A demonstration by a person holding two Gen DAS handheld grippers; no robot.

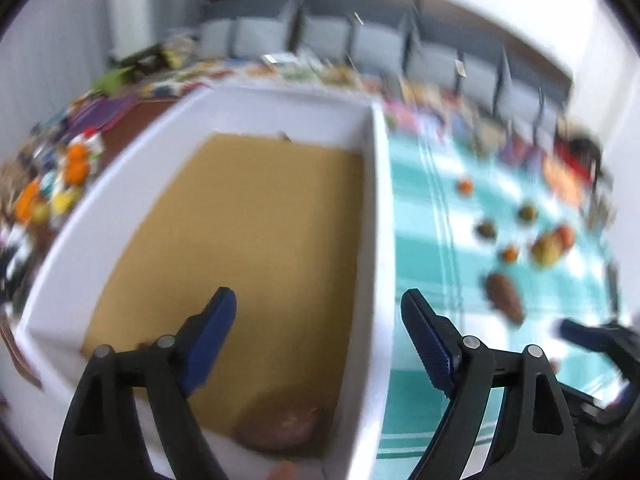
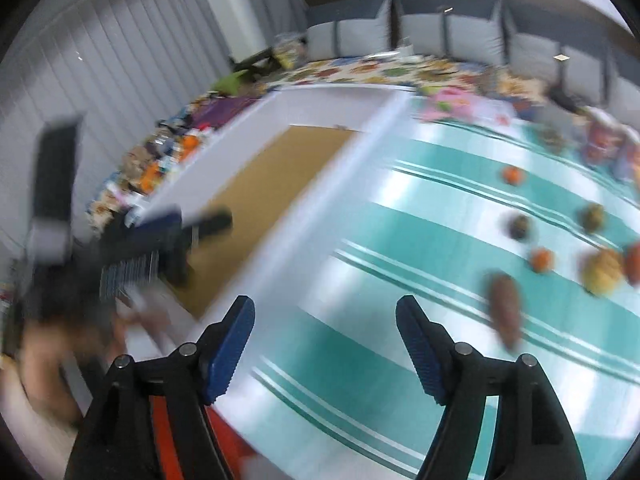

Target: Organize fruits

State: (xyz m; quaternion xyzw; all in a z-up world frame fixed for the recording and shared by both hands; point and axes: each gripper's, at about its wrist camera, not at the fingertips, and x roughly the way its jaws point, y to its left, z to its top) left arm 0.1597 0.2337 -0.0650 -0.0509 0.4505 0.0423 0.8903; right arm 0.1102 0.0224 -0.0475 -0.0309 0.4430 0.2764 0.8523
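A white box [image 1: 378, 208] with a tan cardboard floor lies on a teal striped cloth [image 1: 440, 248]. A brown round fruit [image 1: 280, 420] lies in its near corner. My left gripper [image 1: 318, 328] is open and empty above the box's right wall. Several fruits lie on the cloth to the right: an elongated brown one [image 2: 506, 310], small orange ones [image 2: 542, 259], dark round ones [image 2: 520, 226] and a yellow one [image 2: 604, 270]. My right gripper [image 2: 325, 334] is open and empty above the cloth, left of the brown fruit. Both views are blurred.
The box's long wall [image 2: 304, 220] runs left of my right gripper. Colourful clutter [image 1: 68, 176] lines the table's left and far edges. Grey cushions [image 2: 472, 36] stand along the back wall. The left gripper shows blurred over the box in the right wrist view [image 2: 160, 236].
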